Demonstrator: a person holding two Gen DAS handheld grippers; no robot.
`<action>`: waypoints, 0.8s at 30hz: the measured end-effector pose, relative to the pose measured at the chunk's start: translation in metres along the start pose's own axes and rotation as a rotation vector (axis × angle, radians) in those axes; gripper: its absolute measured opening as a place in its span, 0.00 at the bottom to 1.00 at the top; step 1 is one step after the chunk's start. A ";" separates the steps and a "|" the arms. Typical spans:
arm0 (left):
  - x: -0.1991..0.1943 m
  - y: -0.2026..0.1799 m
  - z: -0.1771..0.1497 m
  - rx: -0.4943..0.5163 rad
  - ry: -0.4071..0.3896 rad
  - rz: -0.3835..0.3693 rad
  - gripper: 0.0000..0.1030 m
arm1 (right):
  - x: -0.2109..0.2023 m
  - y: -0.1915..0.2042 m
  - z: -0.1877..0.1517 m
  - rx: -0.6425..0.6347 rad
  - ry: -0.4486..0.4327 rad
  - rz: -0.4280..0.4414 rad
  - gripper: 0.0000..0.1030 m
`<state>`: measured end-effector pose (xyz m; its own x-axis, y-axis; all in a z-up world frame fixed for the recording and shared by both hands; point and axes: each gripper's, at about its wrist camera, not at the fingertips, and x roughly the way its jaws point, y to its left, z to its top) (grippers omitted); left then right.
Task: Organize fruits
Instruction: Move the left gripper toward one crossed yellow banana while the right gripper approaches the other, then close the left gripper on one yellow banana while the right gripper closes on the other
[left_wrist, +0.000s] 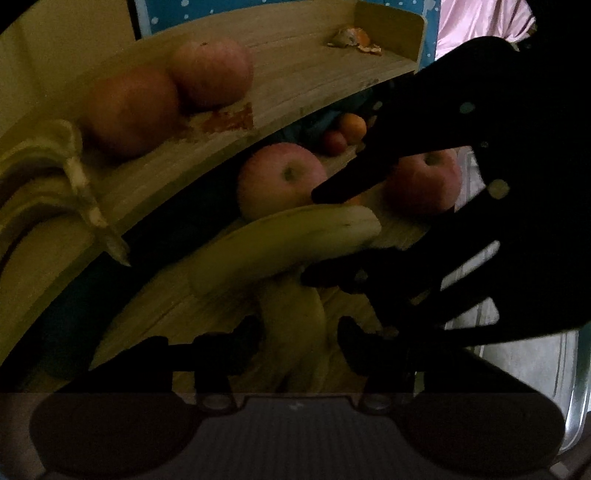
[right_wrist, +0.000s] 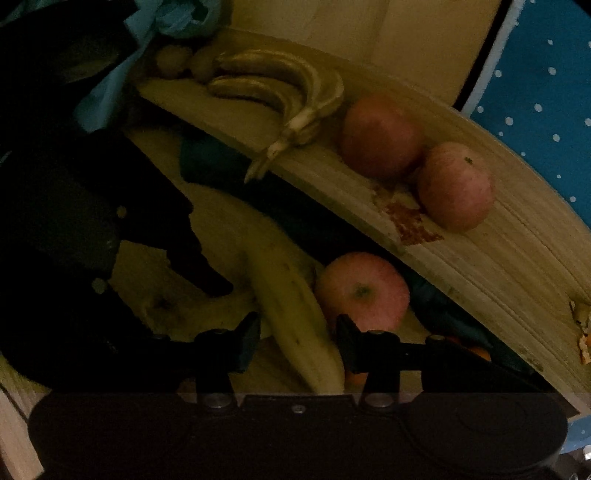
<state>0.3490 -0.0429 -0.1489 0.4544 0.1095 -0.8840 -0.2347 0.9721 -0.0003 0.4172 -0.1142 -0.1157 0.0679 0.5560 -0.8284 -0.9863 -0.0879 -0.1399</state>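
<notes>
Both grippers were down on the lower wooden shelf (right_wrist: 155, 280), working the same pair of joined bananas. The right gripper (right_wrist: 297, 341) had its fingers set fairly wide on either side of the long banana (right_wrist: 291, 295), the pads close to the peel but, in that gloom, I could not tell whether they were pressing it. From the other camera the left gripper (left_wrist: 297, 341) straddled the second banana (left_wrist: 295, 317) near where the two met, its jaws equally parted, with no clear squeeze showing.

An apple (right_wrist: 364, 291) sat just beside the long banana on the same shelf. On the upper shelf (right_wrist: 498, 258) lay a small bunch of bananas (right_wrist: 280, 85) and two apples (right_wrist: 417, 166) touching one another, with a scrap of orange peel (left_wrist: 356, 40) at the far end.

It looked like the pick-up stage: bananas being taken from below to join their kind above. The next move would call for one gripper closing firmly around the fruit, gently enough not to bruise it, while the other cleared away, then a lift past the upper shelf's front edge.
</notes>
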 end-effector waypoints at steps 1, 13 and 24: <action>0.002 0.001 0.000 -0.012 0.005 -0.002 0.42 | 0.000 0.000 -0.001 -0.013 0.007 0.000 0.40; 0.005 0.002 0.002 -0.018 0.009 -0.017 0.43 | 0.012 -0.002 -0.005 -0.065 0.037 0.017 0.40; 0.001 0.002 0.005 -0.053 0.039 -0.015 0.39 | -0.003 0.008 -0.008 -0.013 -0.042 -0.029 0.34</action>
<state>0.3531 -0.0398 -0.1479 0.4249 0.0863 -0.9011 -0.2740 0.9610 -0.0372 0.4105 -0.1229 -0.1183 0.0899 0.5924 -0.8006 -0.9819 -0.0816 -0.1707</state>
